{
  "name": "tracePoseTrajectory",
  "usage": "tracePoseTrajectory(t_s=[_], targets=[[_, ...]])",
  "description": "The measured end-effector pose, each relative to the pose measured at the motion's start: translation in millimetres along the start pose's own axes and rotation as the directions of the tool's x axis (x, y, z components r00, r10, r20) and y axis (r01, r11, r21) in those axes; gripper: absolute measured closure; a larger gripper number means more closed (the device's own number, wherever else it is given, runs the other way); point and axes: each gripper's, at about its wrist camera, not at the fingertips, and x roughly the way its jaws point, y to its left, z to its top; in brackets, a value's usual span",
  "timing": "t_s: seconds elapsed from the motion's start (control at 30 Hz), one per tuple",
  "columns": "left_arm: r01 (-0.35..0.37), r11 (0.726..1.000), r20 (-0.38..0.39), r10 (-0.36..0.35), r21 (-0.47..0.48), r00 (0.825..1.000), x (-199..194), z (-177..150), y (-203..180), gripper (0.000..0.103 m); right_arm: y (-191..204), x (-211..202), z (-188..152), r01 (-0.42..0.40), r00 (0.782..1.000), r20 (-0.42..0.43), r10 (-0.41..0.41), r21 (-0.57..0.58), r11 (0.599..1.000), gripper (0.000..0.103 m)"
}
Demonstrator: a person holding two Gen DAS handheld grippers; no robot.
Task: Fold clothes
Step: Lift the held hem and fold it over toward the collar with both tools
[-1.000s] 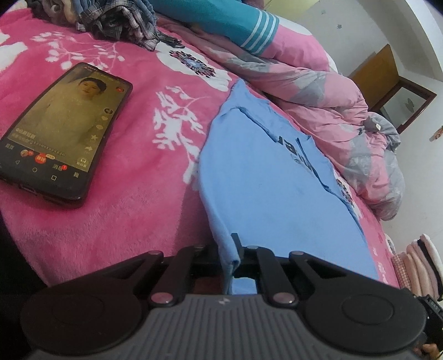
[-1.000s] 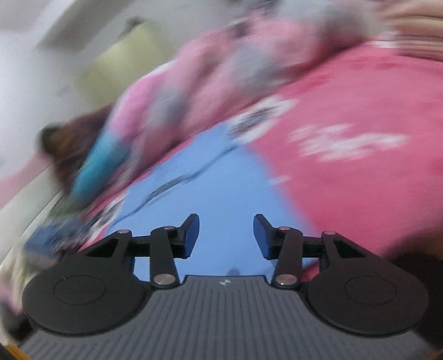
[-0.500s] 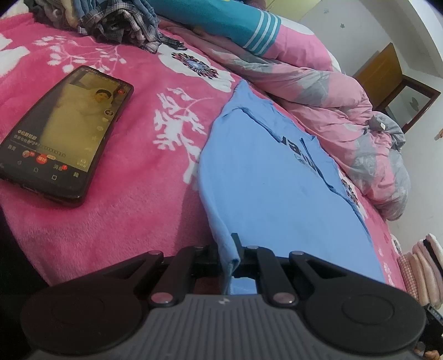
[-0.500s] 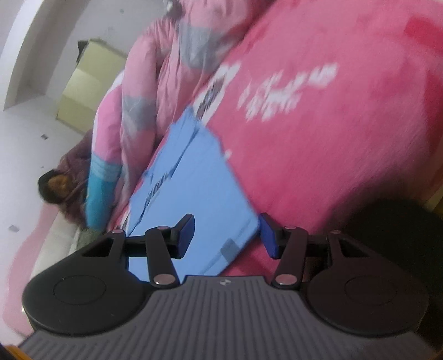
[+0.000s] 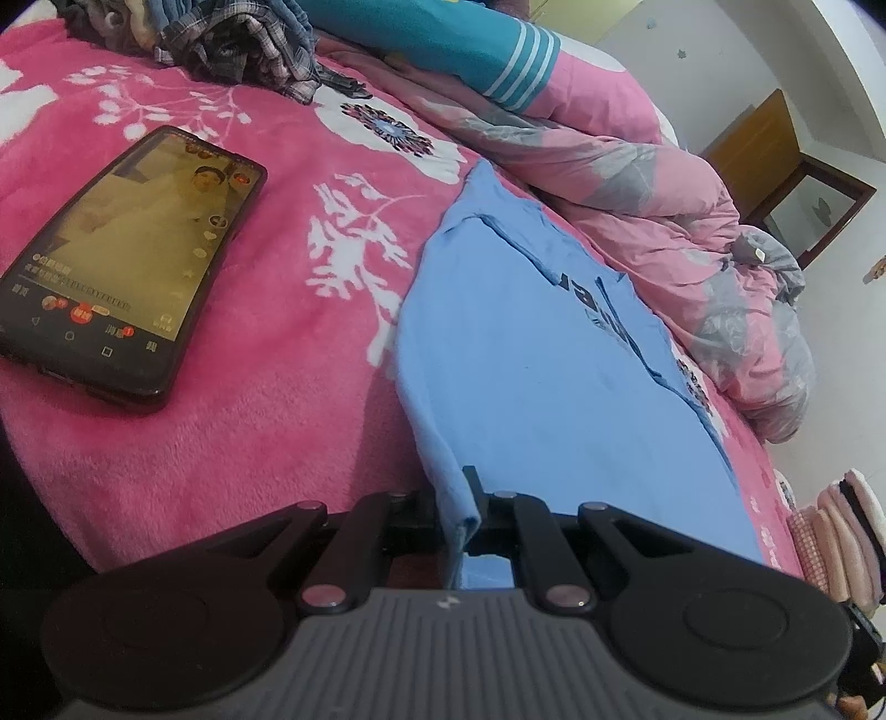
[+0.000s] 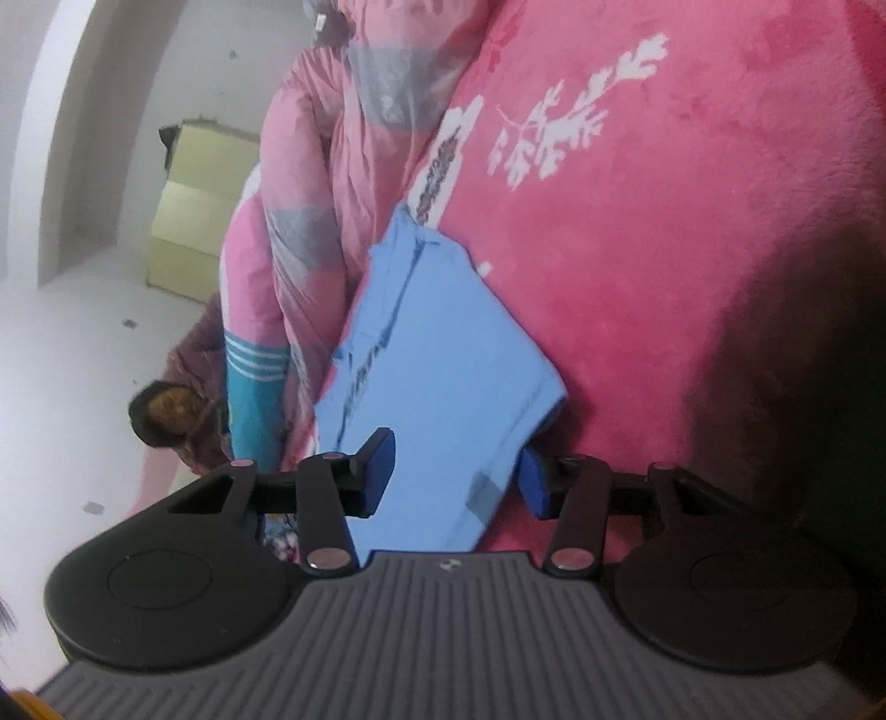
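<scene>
A light blue T-shirt (image 5: 554, 360) with dark lettering lies flat and partly folded on the pink blanket (image 5: 277, 421). My left gripper (image 5: 465, 498) is shut on its near hem corner, a fold of blue cloth pinched between the pads. In the right wrist view the same shirt (image 6: 443, 360) stretches away from my right gripper (image 6: 457, 476). That gripper is tilted, and its jaws are closing with the shirt's other near corner lying between the blue pads. A gap still shows beside the cloth.
A black phone (image 5: 122, 266) with a lit screen lies left of the shirt. A rumpled pink and grey quilt (image 5: 664, 221) runs along the shirt's far side. A person in a teal striped sleeve (image 6: 255, 387) lies there. Crumpled clothes (image 5: 238, 44) sit far left, folded ones (image 5: 841, 537) right.
My right gripper has rolled and sunk toward the bed, bringing the shirt's corner between its jaws. The left gripper keeps its hold in the same place.
</scene>
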Motion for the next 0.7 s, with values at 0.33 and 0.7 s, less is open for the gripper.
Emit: tracePoseTrajectory(t_s=[0.33,0.7], targets=[[0.035,0.999,-0.007,-0.035,-0.01,0.999,-2,-1,7,0.095,-3,14,-4,-0.026,0.999,-0.025,0.026,0.027,0.999,0.074],[-0.012,0.999,0.061,0.009,0.05,0.998,-11,-7,-7,0.1,4,30,-2,-0.038,0.999,0.007,0.038,-0.008,0.999,0.101]])
